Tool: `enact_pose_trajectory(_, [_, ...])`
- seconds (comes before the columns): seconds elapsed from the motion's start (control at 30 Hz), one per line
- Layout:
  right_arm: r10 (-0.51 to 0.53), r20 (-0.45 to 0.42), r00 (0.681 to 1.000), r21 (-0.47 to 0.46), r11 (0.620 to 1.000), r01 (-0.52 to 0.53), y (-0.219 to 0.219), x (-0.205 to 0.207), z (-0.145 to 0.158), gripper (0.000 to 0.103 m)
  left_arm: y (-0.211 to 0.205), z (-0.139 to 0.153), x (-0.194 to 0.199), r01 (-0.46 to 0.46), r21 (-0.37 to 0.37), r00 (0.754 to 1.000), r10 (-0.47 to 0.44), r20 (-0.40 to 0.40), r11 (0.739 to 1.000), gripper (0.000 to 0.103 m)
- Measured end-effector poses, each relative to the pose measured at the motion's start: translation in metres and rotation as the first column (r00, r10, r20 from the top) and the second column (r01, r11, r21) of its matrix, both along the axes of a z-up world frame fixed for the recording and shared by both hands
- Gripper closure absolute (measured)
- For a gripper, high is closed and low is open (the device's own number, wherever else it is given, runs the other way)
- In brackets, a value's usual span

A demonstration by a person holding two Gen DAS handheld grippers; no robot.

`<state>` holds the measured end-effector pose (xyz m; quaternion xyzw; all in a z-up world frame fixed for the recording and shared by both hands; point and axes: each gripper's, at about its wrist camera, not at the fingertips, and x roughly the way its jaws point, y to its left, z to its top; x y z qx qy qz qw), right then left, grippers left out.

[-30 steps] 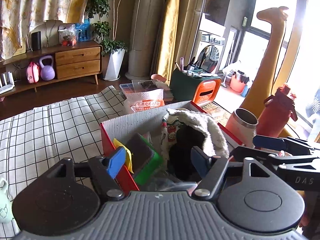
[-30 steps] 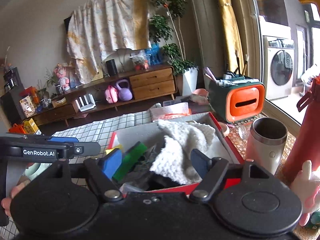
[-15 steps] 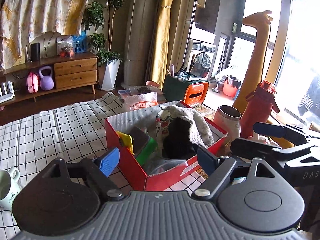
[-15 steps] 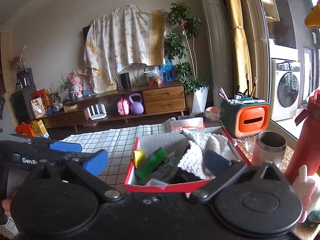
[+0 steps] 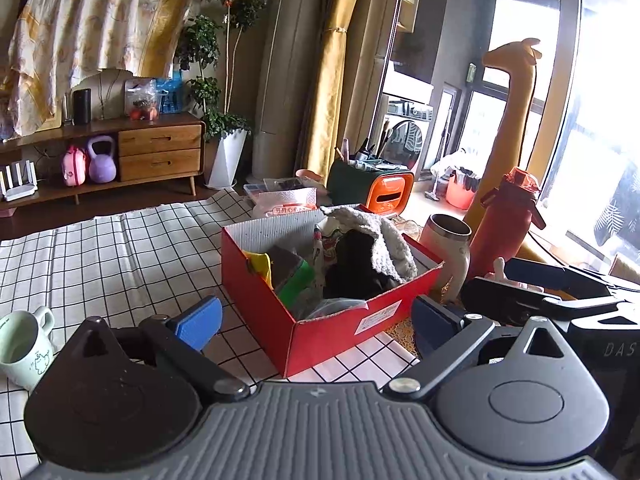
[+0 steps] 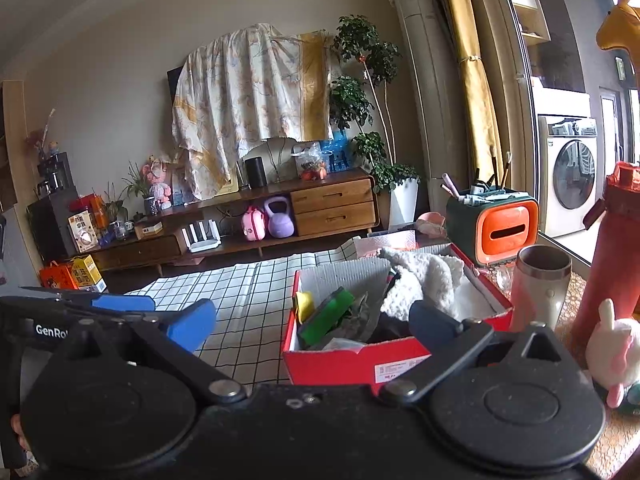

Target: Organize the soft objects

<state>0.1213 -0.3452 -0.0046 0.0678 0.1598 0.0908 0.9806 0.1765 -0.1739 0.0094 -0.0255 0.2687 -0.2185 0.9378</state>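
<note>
A red cardboard box (image 5: 344, 330) sits on the checked tablecloth, also in the right wrist view (image 6: 340, 362). Inside lie a white fluffy cloth (image 5: 384, 240) (image 6: 428, 276) over a black soft item (image 5: 352, 264), a green and dark sponge (image 5: 294, 276) (image 6: 326, 316) and a yellow cloth (image 5: 258, 264) (image 6: 304, 304). My left gripper (image 5: 316, 320) is open and empty, in front of the box. My right gripper (image 6: 312, 320) is open and empty, also short of the box. A white and pink plush toy (image 6: 614, 352) stands right of the box.
A steel tumbler (image 5: 446, 252) and a red bottle (image 5: 502, 228) stand right of the box. A pale green mug (image 5: 22, 346) sits at the left on the tablecloth (image 5: 120, 256). An orange and green organiser (image 6: 494, 226) and a snack bag (image 5: 288, 206) stand behind the box.
Both grippers have pulled back from the box and opened wider. The box now shows whole, farther away, with its contents left inside.
</note>
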Motion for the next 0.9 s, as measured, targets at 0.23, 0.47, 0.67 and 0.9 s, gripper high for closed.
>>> enact_pose_trajectory(0.23, [-0.024, -0.005, 1.000, 0.035, 0.999, 0.024, 0.005, -0.014, -0.004, 0.000, 0.005, -0.001, -0.015, -0.008, -0.015, 1.000, 0.008, -0.005, 1.000, 0.001])
enact_pose_trajectory(0.47, [-0.017, -0.016, 1.000, 0.026, 1.000, 0.018, 0.012, -0.018, -0.007, 0.000, 0.012, -0.001, -0.021, -0.028, -0.024, 1.000, 0.028, 0.004, 0.999, 0.001])
enact_pose_trajectory(0.67, [-0.014, -0.015, 1.000, 0.017, 1.000, 0.015, 0.015, -0.020, -0.006, 0.000, 0.014, 0.000, -0.023, -0.042, -0.015, 0.999, 0.042, 0.011, 0.999, 0.001])
enact_pose_trajectory(0.9, [-0.005, -0.019, 1.000, 0.001, 1.000, 0.005, 0.019, -0.018, -0.005, 0.000, 0.015, -0.002, -0.023, -0.045, -0.019, 0.999, 0.045, 0.003, 0.999, 0.001])
